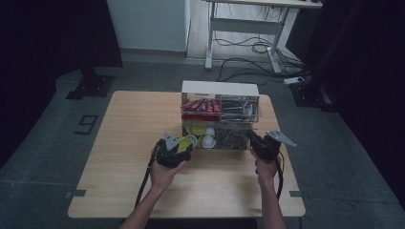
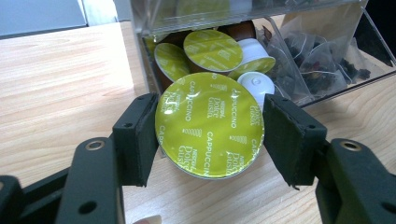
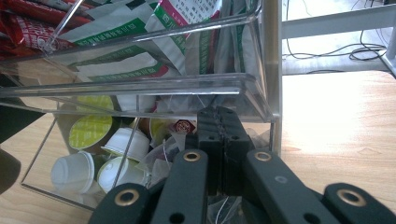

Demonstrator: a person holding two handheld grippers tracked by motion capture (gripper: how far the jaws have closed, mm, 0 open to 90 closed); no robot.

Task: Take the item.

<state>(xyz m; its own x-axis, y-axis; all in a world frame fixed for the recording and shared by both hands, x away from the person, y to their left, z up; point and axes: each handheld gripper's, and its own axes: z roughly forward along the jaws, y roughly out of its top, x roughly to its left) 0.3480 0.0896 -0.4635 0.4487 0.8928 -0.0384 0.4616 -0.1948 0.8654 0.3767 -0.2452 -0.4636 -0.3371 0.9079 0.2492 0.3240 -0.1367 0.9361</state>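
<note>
A clear acrylic organizer (image 1: 219, 89) stands at the table's far middle. My left gripper (image 2: 210, 137) is shut on a yellow-green foil-topped coffee capsule (image 2: 210, 128) and holds it just in front of the lower left bin's opening. More capsules (image 2: 212, 49) lie in that bin. In the high view the left gripper (image 1: 183, 144) is at the organizer's front left. My right gripper (image 1: 251, 137) is at its front right. Its jaws are pressed together (image 3: 219, 128) at the lower right bin, among tea bags (image 3: 180, 128). I cannot tell whether they pinch anything.
The upper tier holds red sachets (image 1: 200, 106) on the left and green-and-white sachets (image 3: 140, 46) on the right. The wooden table (image 1: 129, 138) is bare at the left and near the front edge. Beyond it stand a desk frame (image 1: 248, 28) and floor cables (image 1: 258, 47).
</note>
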